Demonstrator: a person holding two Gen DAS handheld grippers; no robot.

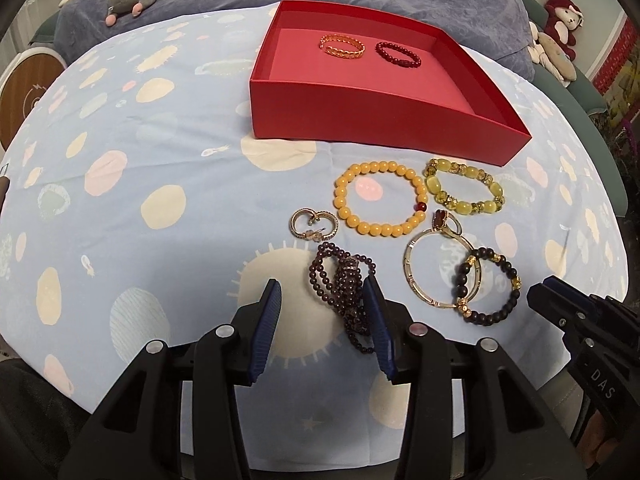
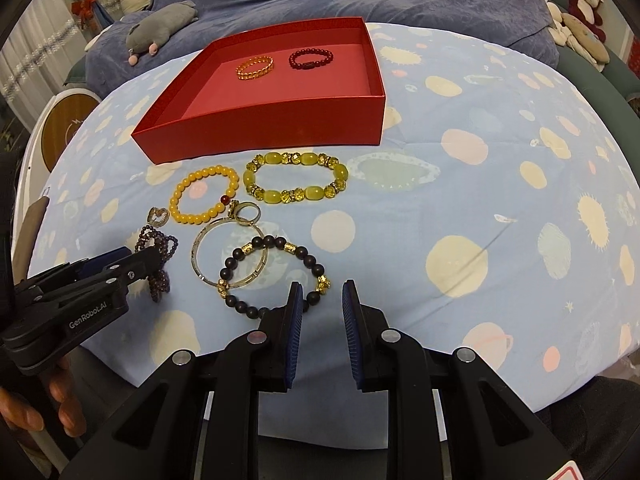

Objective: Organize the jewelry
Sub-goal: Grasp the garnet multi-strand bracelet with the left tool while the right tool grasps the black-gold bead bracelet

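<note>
Spotted blue cloth [image 1: 120, 208] covers the bed where a red box [image 1: 384, 116] holds two bracelets. Purple beads [image 1: 344, 280] sit partly hidden between the left hand-held gripper [image 1: 326, 304] pads, which stand apart, not pressing. Only the right view shows fingers [image 2: 60, 404]; the right hand-held gripper [image 2: 322, 300], slightly apart and holding nothing, covers part of the dark bead bracelet [image 2: 276, 276].

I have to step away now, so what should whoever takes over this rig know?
Left claw: open, around the purple bead strand, not clamped.
Right claw: open, empty, at the dark bead bracelet.
Done: gold bangle and dark red bracelet lie in the red box.
Left on the cloth: yellow bracelet, green bracelet, thin bangle, ring, earrings.
</note>
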